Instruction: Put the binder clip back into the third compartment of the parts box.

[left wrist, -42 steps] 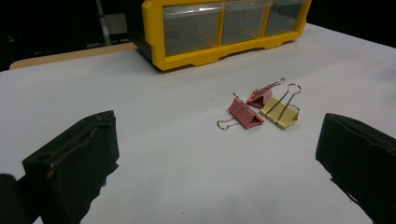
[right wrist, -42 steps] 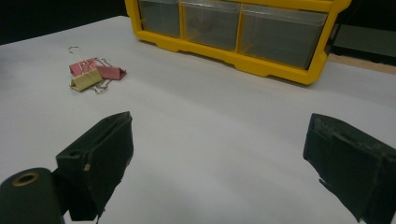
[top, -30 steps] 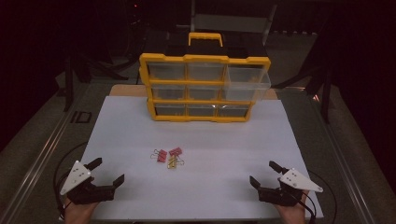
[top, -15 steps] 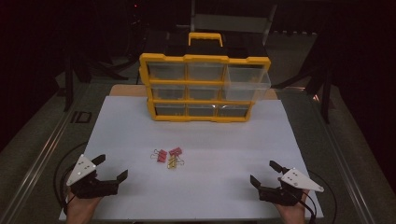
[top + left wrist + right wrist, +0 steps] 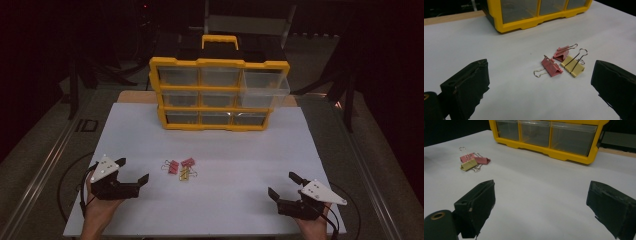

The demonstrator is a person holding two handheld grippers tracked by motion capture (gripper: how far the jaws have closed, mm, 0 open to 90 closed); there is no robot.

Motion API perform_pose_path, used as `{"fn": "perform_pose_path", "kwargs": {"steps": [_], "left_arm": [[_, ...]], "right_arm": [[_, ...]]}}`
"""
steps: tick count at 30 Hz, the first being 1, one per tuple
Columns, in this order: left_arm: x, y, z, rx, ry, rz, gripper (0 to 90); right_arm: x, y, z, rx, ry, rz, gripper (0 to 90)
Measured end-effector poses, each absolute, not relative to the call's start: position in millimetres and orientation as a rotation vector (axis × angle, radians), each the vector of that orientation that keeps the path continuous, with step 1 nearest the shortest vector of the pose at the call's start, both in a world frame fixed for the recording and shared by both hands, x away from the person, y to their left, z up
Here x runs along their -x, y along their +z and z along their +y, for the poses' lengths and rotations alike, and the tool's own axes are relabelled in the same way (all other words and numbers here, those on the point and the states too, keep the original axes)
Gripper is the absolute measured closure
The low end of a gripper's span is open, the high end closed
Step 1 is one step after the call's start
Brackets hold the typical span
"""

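Three small binder clips lie bunched together on the white sheet that covers the bench, a little left of centre and well short of the yellow drawer cabinet at the back: a pink clip nearest the left tongs, a second pink clip behind it, and a yellow clip touching that one, its wire arms leaning over its neighbour. The left tongs hang just above the sheet with the jaws spread wide and nothing between them, pointed toward the clips; the right tongs sit well apart at the near right corner, equally wide and empty. I would judge these clips light, stiff and springy, sheet metal with a smooth painted skin, so a pinch on the sloped flanks could squirt one out sideways. The safer hold looks to be across the flat folded body near its spine, or on the wire loops where they stand up. Since they touch, lifting one may drag the others along.
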State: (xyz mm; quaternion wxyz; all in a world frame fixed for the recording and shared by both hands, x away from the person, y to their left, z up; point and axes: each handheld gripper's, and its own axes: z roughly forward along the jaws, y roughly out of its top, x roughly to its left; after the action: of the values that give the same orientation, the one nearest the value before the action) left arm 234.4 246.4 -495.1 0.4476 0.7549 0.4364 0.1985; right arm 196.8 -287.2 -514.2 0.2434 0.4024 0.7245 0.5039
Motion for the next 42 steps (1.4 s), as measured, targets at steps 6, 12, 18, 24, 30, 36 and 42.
{"fn": "perform_pose_path", "kwargs": {"steps": [6,12,18,24,30,36,42], "left_arm": [[-248,-501,236,-1.883,0.462,1.085,2.0],[-259,-504,225,-1.909,0.45,1.092,4.0],[-270,-509,211,-1.946,0.431,1.089,7.6],[-278,-514,203,-1.966,0.406,1.095,14.7],[-288,-522,195,-1.981,0.34,1.096,20.3],[-295,-528,187,-2.001,0.265,1.089,31.1],[-303,-536,183,-2.009,0.191,1.116,46.5]], "right_arm": [[-197,-514,-287,-1.098,1.375,1.981,8.3],[-197,-514,-287,-1.096,1.371,1.982,8.3],[-197,-514,-288,-1.094,1.37,1.982,8.3],[-198,-515,-288,-1.093,1.374,1.983,8.3],[-198,-514,-288,-1.092,1.374,1.982,8.3],[-197,-514,-288,-1.093,1.376,1.981,8.3],[-197,-514,-288,-1.094,1.376,1.979,8.3]]}}
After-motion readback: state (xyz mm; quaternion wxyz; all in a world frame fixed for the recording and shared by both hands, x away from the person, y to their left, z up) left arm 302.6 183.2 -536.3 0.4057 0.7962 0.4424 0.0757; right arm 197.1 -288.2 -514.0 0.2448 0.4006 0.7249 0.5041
